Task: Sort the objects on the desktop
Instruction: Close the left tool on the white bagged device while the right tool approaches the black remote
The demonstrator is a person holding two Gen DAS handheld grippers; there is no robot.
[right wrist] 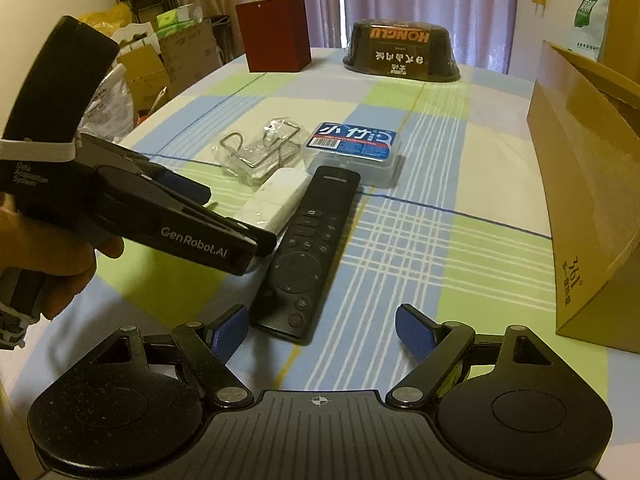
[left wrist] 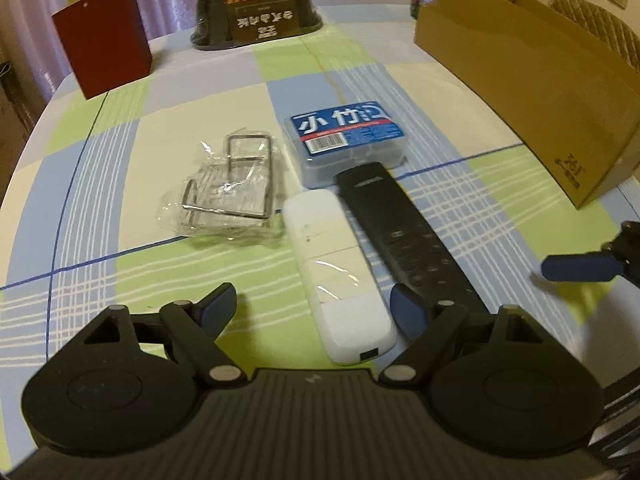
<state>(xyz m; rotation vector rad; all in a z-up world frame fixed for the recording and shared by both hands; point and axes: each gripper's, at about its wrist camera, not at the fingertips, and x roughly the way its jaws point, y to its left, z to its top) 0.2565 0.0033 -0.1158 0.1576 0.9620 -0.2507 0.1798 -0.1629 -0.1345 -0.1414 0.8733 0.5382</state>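
My left tongs (left wrist: 314,310) hang open just above the surface (left wrist: 100,184), which is covered in a checked cloth of green, blue and cream. The near end of the white remote (left wrist: 340,276) lies between their blue pads, untouched by either. My right tongs (right wrist: 320,334) are likewise open and hold nothing; the near end of the black remote (right wrist: 306,256) lies just ahead of their left pad.

The two remotes lie side by side, long edges close together, the white one to the left. Beyond their far ends sits a clear plastic case (left wrist: 348,142) with a blue label; the far tip of the black remote reaches or overlaps its near edge. Left of the case lies a bent wire clip in a clear bag (left wrist: 230,190), just beside the white remote.

At the far edge of the surface stand a dark red box (left wrist: 106,36), upright with its top flap open, and a dark bowl-shaped package (left wrist: 258,12) lying upside down, its label inverted. Along the right side stands a brown cardboard box (left wrist: 532,80), open at the top.

In the right wrist view my left hand (right wrist: 52,264) grips the handle of the left tool, whose body crosses over the white remote.
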